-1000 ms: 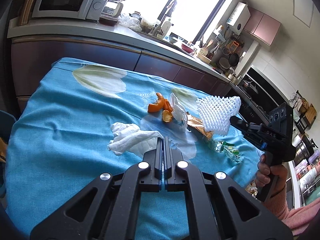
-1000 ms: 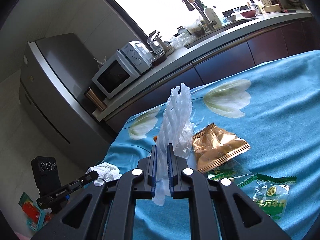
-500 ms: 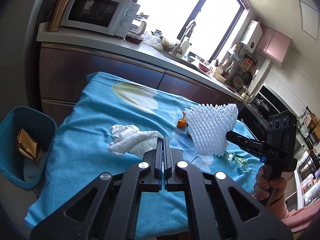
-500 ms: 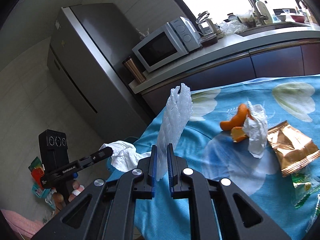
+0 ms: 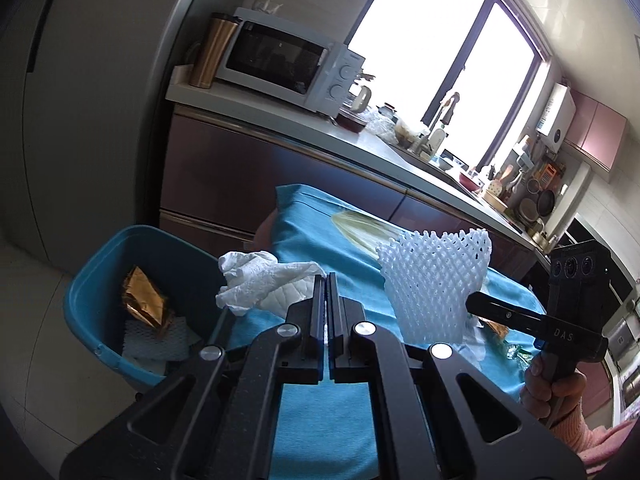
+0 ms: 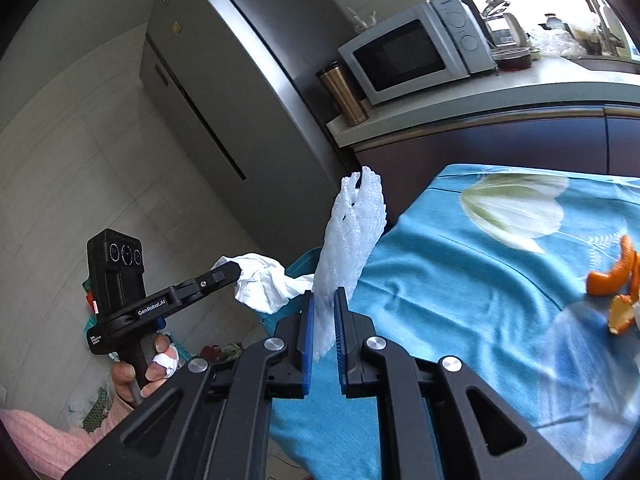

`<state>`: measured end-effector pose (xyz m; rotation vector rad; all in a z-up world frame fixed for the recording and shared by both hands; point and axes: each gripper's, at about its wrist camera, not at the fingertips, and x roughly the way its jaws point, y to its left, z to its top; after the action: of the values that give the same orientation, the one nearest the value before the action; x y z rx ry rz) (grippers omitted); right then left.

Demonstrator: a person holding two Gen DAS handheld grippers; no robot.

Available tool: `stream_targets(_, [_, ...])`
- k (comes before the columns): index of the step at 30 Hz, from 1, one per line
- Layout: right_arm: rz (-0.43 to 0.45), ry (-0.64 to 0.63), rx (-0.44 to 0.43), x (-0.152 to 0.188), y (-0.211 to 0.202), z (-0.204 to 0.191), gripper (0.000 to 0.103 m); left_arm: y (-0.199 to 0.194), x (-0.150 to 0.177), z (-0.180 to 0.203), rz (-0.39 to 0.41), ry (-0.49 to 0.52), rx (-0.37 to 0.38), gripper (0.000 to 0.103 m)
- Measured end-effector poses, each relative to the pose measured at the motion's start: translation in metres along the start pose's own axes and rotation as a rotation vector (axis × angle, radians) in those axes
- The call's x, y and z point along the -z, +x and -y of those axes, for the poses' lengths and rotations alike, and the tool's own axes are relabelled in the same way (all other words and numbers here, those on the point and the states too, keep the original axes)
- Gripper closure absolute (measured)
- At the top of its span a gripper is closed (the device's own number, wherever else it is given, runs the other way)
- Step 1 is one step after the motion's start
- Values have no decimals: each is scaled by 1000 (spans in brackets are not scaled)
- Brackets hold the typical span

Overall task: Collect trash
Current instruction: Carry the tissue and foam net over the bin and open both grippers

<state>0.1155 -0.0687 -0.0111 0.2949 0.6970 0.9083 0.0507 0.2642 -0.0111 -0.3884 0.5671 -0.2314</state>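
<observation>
While gripping tissue (image 5: 264, 284), left claw (image 5: 328, 280) (level) nears bin (image 5: 100, 280).

The left gripper (image 5: 327, 304) is clamped on a crumpled tissue (image 5: 264, 284), level with the right gripper (image 6: 323, 320), which pinches a foam fruit net (image 6: 352, 240); each handle sits in a fist.

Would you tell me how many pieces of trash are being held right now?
2: the crumpled tissue in the left tool, and the white foam net in the right tool.
</observation>
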Motion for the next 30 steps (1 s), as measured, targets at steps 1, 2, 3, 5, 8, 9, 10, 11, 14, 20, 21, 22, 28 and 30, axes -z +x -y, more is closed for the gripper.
stream_targets(1, [-9, -11, -10, -2, 8, -3, 94, -2, -2, -7, 6, -8, -15, 102])
stream_targets(2, [-18, -19, -20, -3, 15, -5, 94, -4, -3, -14, 12, -17, -31, 102])
stream_targets(3, [-28, -27, -32, -6, 22, -9, 94, -5, -5, -20, 16, -25, -47, 102])
stream_targets(5, [-48, -39, -50, -9, 36, -16, 94, -7, -8, -34, 23, -45, -82, 102])
stream_targets(8, [-75, -53, -67, -12, 56, -26, 94, -7, -8, -53, 25, -67, -125, 102])
stream_targets(9, [-82, -57, -71, -13, 62, -29, 94, -6, -8, -60, 22, -77, -134, 102])
stream_targets(10, [-90, -56, -75, -14, 69, -31, 94, -5, -8, -66, 20, -85, -146, 102])
stream_targets(11, [-96, -55, -79, -15, 74, -33, 94, -3, -8, -71, 18, -90, -160, 102])
stream_targets(14, [-116, -59, -81, -15, 90, -38, 94, 4, -5, -83, 1, -106, -183, 102])
stream_targets(20, [-172, -67, -69, -18, 124, -47, 94, 20, 3, -103, -38, -131, -221, 102])
stream_targets(21, [-182, -69, -65, -18, 131, -49, 94, 23, 4, -106, -43, -136, -228, 102])
stream_targets(22, [-191, -71, -60, -18, 136, -51, 94, 25, 6, -109, -47, -139, -234, 102])
stream_targets(28, [-261, -81, -19, -10, 169, -55, 94, 42, 12, -128, -83, -172, -262, 101])
stream_targets(30, [-285, -77, -2, -8, 181, -55, 94, 48, 14, -132, -95, -179, -265, 101])
